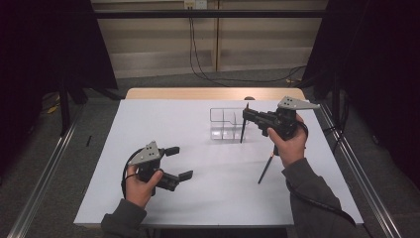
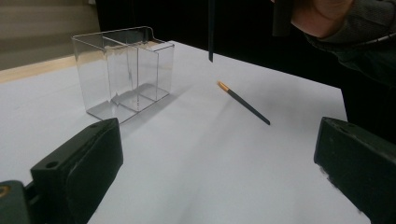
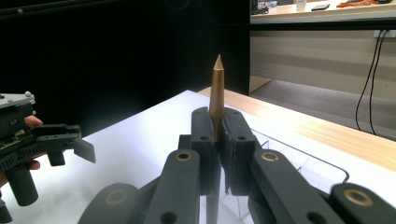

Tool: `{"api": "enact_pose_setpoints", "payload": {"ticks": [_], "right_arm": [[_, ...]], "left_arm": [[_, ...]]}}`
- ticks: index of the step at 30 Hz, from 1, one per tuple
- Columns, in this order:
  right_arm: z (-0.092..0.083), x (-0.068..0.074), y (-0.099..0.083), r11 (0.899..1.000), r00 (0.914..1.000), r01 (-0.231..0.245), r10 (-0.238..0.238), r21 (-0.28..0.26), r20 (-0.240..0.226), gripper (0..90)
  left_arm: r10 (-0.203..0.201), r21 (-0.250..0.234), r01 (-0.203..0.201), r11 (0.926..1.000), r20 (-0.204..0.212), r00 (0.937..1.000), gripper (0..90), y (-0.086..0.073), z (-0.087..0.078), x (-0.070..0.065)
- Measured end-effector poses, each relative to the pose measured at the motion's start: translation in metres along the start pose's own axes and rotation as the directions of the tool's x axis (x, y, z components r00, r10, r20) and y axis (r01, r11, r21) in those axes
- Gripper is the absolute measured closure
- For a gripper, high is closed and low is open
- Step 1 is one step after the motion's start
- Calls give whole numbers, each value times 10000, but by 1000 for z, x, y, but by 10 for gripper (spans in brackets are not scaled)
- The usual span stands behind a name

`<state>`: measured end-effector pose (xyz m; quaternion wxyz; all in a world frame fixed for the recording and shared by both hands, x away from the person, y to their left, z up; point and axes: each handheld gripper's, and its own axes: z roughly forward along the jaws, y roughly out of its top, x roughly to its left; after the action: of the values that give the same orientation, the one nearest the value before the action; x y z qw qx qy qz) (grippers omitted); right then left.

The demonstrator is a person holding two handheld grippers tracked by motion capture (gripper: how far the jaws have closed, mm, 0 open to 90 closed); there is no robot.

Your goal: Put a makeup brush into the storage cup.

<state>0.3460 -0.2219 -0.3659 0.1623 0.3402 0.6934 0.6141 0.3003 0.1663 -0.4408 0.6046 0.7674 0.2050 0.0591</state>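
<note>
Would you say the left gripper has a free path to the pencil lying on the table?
Probably yes: the left gripper stands open, and bare table lies between it and the loose pencil. The right gripper, shut on another pencil, sits farther back.

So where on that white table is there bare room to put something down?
The far left of the table, left of the clear organizer, is bare, as is the near edge between the hands. It is crowded on the right: right gripper, held pencil, loose pencil.
</note>
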Motion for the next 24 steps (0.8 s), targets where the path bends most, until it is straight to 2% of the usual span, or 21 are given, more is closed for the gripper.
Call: {"api": "enact_pose_setpoints", "payload": {"ticks": [24], "right_arm": [[5,-9,15,9998,9999,38,-35,-205,142,853]], "left_arm": [[-24,70,24,10000,18,10000,13,-1,1,0]]}}
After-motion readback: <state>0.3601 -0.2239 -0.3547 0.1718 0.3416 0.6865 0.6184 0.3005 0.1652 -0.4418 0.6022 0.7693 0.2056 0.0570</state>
